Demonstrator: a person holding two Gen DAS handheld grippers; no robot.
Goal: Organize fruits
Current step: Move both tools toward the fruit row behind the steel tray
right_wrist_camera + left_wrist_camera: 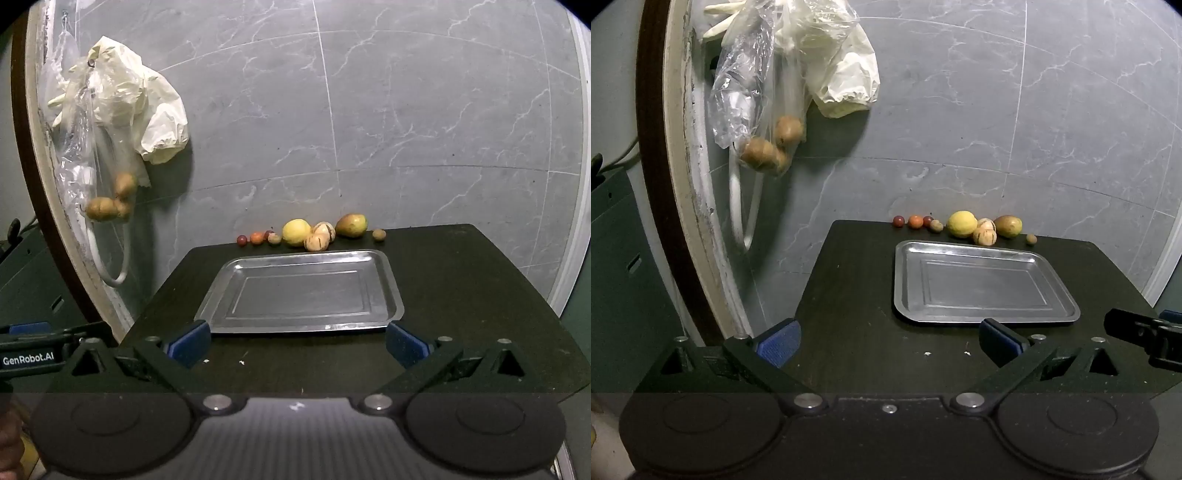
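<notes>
Fruits (962, 224) rowed behind bare tray (982, 317)

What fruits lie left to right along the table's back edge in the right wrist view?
Dark red berry → orange berry → yellow citrus → green-yellow mango → small brown fruit. The overlapping pieces near the citrus are left out.
</notes>
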